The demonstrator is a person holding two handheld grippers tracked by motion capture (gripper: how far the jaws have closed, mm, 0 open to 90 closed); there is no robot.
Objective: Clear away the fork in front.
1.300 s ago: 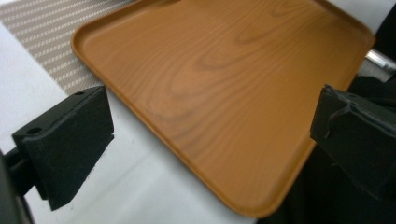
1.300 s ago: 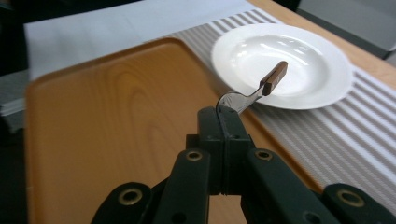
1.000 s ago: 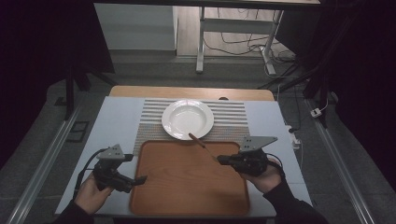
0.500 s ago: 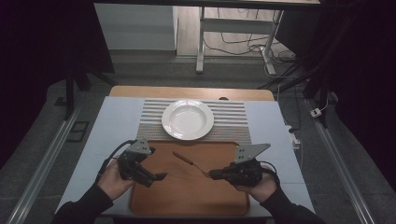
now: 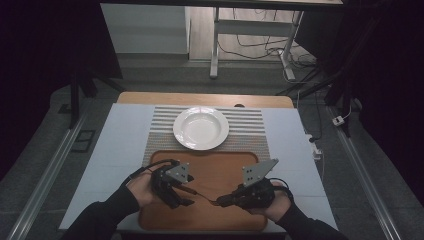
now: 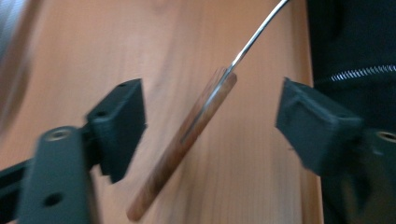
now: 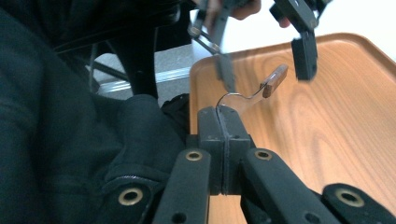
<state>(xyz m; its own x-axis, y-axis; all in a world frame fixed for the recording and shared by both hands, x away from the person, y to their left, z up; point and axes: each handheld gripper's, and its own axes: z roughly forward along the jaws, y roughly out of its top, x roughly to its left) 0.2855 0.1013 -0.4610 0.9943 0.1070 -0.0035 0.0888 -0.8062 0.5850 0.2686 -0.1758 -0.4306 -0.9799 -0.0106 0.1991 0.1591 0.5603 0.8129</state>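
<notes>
Over the near half of the wooden tray (image 5: pixel 220 165), the right gripper (image 5: pixel 223 201) is clamped on the metal end of a wooden-handled utensil (image 6: pixel 187 140), presenting its handle leftward. The left gripper (image 5: pixel 184 196) straddles that handle with jaws apart, apparently lined up for a handover. The white plate (image 5: pixel 201 127) waits on the striped placemat (image 5: pixel 250 130) beyond.

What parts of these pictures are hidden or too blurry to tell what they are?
- The metal end of the wooden-handled utensil: in the right gripper view, the shut right tool pinches it, so fork or spoon is unclear.
- The same utensil in the high view: too small and dark.
- The handle's lower tip, left gripper view: blurred by motion between the open left tool.
- The rectangular wooden tray: its near edge sits behind hands and sleeves in the high view.
</notes>
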